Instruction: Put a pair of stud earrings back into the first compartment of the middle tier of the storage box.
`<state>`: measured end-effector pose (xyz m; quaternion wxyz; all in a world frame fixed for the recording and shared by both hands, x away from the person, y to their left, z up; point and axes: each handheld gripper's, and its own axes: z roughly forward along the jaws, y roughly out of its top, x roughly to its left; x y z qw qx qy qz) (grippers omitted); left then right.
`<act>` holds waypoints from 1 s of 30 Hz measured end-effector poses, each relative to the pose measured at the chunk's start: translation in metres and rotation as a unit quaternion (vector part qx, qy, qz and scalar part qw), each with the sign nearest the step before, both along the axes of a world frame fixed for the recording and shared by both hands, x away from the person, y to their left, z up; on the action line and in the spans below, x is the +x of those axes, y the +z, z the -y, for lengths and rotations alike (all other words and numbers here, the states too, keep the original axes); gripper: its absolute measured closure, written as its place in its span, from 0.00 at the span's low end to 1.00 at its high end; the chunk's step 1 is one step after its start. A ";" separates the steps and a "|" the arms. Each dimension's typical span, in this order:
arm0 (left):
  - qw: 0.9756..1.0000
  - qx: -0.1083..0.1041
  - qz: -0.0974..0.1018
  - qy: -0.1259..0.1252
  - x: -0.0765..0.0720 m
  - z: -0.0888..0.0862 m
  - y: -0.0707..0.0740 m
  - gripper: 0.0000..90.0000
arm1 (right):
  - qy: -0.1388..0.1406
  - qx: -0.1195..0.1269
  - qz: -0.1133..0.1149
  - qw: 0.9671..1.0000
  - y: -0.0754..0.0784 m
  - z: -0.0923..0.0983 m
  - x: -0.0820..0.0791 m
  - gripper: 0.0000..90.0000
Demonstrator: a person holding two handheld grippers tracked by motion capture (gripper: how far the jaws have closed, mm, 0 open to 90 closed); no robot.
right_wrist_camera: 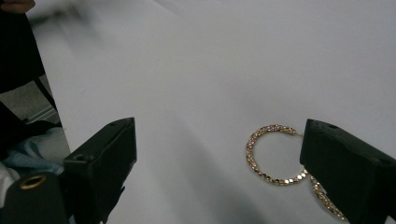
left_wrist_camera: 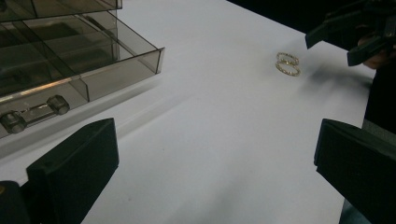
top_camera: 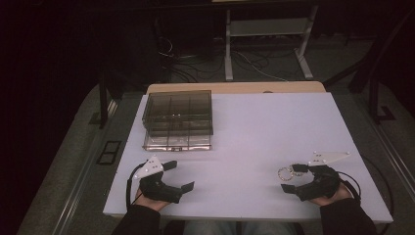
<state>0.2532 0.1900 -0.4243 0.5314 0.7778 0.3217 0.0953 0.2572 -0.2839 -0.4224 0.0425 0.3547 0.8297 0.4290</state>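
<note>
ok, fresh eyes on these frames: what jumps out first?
Probably the two sparkly gold hoop earrings lying on the white table near its right front, just ahead of the open right gripper. Next, the smoky transparent plastic compartment box at the table's far left, lid raised. The left gripper rests open at the left front, holding nothing.

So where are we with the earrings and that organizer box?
Done: the clear organizer box looks open, its compartments showing. In hand: nothing is gripped. The right gripper stands open beside the two gold hoop earrings, which lie on the white table. The left gripper is open too, near the box. Left: probably picking up both hoops and getting them to the box.
</note>
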 end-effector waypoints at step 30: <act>1.000 -0.016 -0.003 0.001 0.002 -0.002 0.001 0.00 | 0.028 -0.041 -0.020 0.999 0.021 0.007 0.035 0.11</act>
